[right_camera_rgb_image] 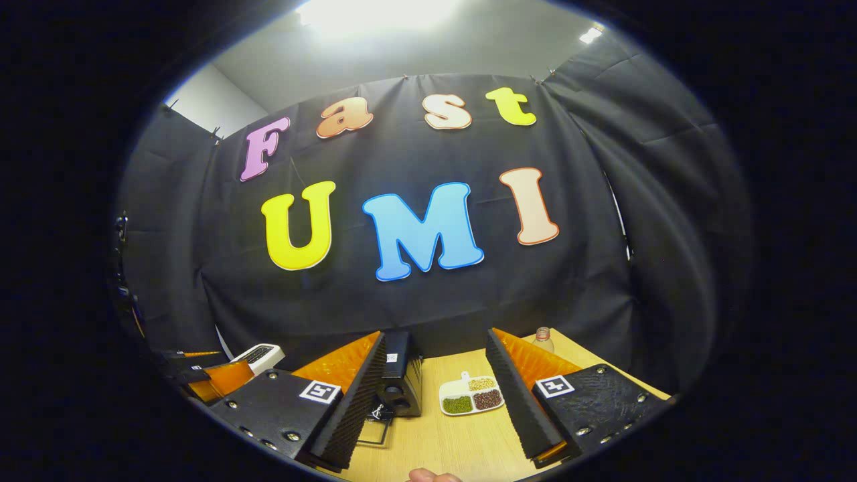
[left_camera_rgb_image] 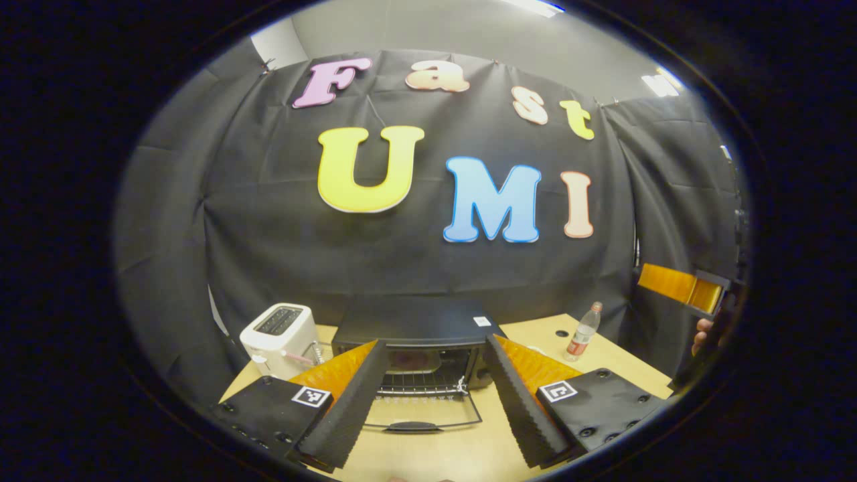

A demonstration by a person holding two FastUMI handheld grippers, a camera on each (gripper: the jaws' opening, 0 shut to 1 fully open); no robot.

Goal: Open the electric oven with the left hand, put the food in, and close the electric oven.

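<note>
Black and boxy, the electric oven (left_camera_rgb_image: 415, 335) stands on the wooden tabletop (left_camera_rgb_image: 602, 355) with its glass door (left_camera_rgb_image: 422, 410) dropped flat toward the left gripper (left_camera_rgb_image: 435, 402), whose fingers are spread wide with nothing between them. Inside the oven, a wire rack (left_camera_rgb_image: 422, 381) shows. Left of the oven sits a white toaster (left_camera_rgb_image: 281, 338); right of it, a plastic bottle (left_camera_rgb_image: 584, 333). Just right of the oven lies a divided food tray (right_camera_rgb_image: 471, 395), framed by the right gripper (right_camera_rgb_image: 435, 408), also spread wide and empty.
</note>
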